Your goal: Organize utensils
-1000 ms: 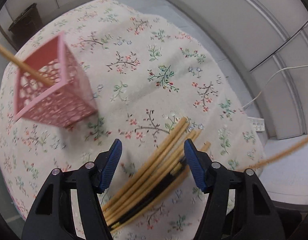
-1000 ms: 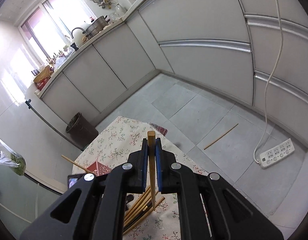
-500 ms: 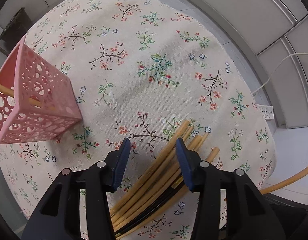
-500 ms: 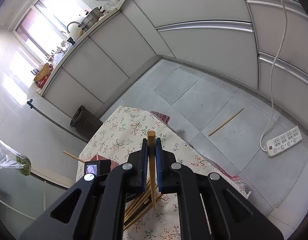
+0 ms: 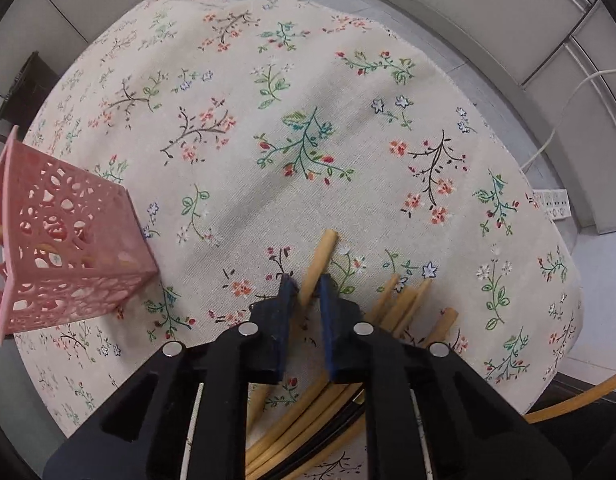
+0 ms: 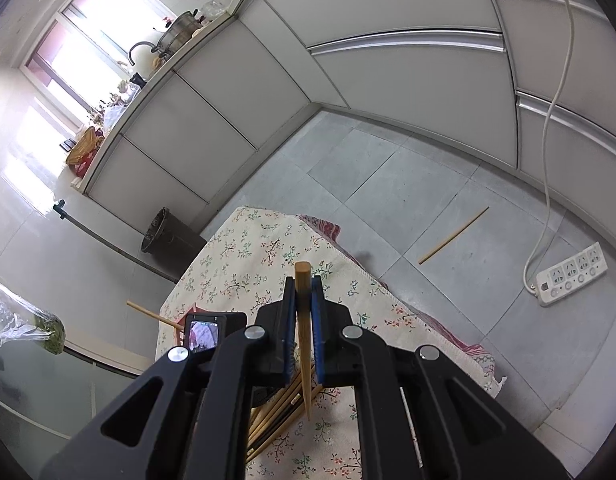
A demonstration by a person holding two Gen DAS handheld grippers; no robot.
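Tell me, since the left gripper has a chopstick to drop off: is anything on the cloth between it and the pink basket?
Nothing visible: only bare tablecloth lies between the left gripper, chopstick and pink basket.

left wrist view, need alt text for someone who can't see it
The left gripper is shut on a wooden chopstick atop a floral tablecloth. A loose pile of chopsticks lies just to its right. A pink perforated holder stands at the left edge with a chopstick inside.
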